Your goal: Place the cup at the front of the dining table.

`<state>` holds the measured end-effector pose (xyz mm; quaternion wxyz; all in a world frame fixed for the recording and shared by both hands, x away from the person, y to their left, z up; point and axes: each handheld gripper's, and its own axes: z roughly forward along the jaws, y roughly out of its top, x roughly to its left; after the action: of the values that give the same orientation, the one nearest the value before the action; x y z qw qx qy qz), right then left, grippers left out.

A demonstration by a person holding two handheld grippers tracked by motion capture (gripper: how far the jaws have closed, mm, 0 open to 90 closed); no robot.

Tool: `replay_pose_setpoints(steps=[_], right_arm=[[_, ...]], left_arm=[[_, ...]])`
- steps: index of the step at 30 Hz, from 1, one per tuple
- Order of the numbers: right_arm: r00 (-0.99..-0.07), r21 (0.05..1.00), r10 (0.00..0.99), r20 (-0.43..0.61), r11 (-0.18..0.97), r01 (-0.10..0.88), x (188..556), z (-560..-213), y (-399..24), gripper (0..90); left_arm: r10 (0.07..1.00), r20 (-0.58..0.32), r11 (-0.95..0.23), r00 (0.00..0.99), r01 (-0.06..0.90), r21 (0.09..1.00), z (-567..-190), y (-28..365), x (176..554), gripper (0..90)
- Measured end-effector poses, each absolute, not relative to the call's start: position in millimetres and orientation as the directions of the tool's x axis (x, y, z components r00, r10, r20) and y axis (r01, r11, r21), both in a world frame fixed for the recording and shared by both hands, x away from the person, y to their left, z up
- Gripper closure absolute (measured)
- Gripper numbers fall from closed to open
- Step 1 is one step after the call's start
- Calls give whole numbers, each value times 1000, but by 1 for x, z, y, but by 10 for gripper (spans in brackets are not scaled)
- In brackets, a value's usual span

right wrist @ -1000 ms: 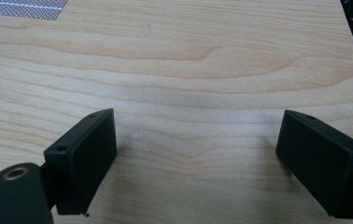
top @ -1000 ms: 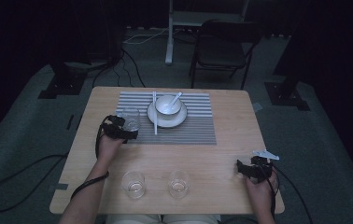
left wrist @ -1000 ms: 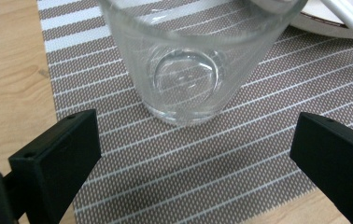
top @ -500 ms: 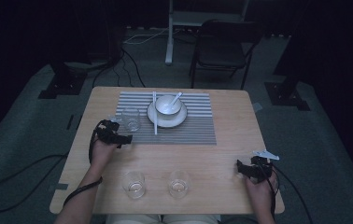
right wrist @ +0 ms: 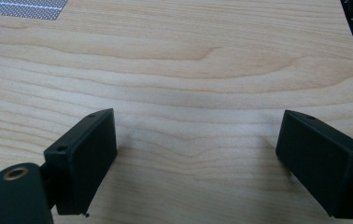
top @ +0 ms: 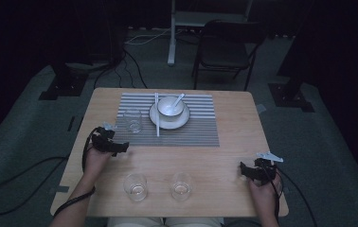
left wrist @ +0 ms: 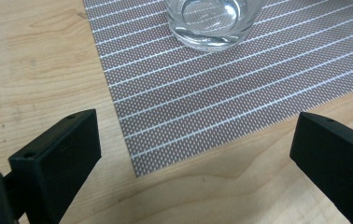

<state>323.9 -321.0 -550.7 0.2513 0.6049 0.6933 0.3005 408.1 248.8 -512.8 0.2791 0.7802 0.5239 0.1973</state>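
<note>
A clear glass stands on the left part of the striped placemat. My left gripper hovers just off the mat's near left corner, open and empty, apart from that glass. Two more clear glasses stand near the table's front edge. My right gripper rests low over bare wood at the front right, open with nothing between its jaws.
A white bowl with a spoon sits on a saucer on the mat, with chopsticks beside it. The wooden table has bare wood between the grippers. A chair stands behind the table.
My left gripper has let go of the glass on the mat and drawn back toward the near left. It now stands open. The right gripper has stayed put.
</note>
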Motion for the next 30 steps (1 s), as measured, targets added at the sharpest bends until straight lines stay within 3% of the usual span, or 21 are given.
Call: replay_pose_setpoints(steps=[30], right_arm=[[-142, 721, 990, 15, 88, 687, 324, -551, -321, 118]], left_arm=[[942, -30, -223, 335, 689, 690, -513, 302, 352, 20]])
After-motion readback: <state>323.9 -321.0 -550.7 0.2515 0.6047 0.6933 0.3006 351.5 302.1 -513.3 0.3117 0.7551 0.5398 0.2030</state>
